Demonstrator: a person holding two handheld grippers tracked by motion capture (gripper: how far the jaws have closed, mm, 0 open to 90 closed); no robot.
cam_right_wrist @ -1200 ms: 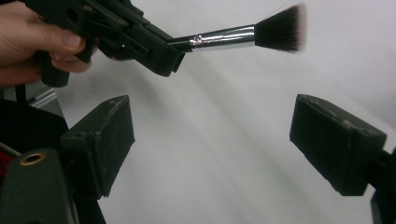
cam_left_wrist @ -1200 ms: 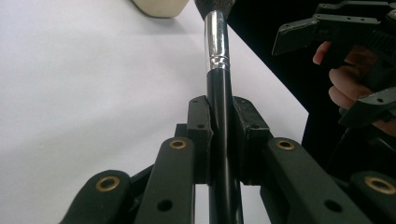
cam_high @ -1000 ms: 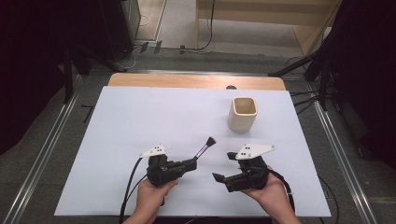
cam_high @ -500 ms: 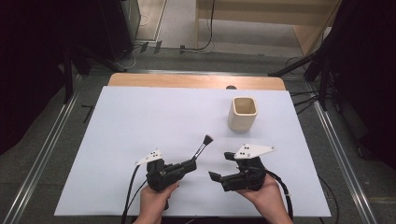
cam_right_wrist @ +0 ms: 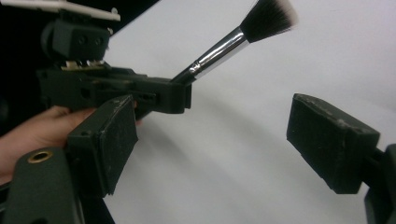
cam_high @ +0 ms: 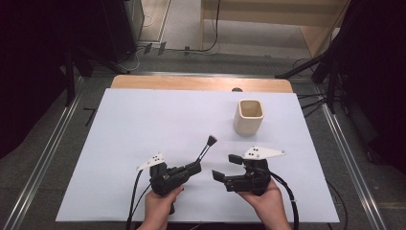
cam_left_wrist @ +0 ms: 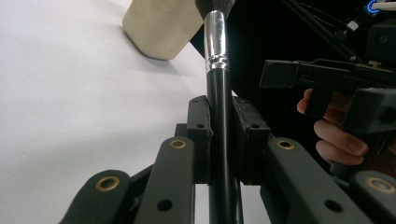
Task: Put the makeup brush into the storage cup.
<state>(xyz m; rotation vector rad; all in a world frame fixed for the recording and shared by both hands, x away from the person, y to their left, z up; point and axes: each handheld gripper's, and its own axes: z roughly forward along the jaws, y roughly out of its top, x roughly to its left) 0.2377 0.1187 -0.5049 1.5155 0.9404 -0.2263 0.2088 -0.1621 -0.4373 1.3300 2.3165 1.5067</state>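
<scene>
A black-handled makeup brush [cam_high: 206,149] with a silver ferrule and dark bristles sticks up and away from my left gripper [cam_high: 195,167], which is shut on its handle. In the left gripper view both pads clamp the black handle [cam_left_wrist: 219,93] and the bristles point toward the cream cup [cam_left_wrist: 159,25]. My right gripper [cam_high: 226,166] faces the left one from the right, open with nothing between its pads [cam_right_wrist: 105,140]. In the right gripper view the brush [cam_right_wrist: 233,39] rises at a slant from the left gripper [cam_right_wrist: 184,98]. The cream square cup [cam_high: 249,116] stands upright at the right rear.
A white sheet [cam_high: 143,134] covers the table, with a strip of bare wood [cam_high: 191,82] along the far edge. Metal rails [cam_high: 48,143] run down both sides on the floor. Dark stands and cables lie beyond the table.
</scene>
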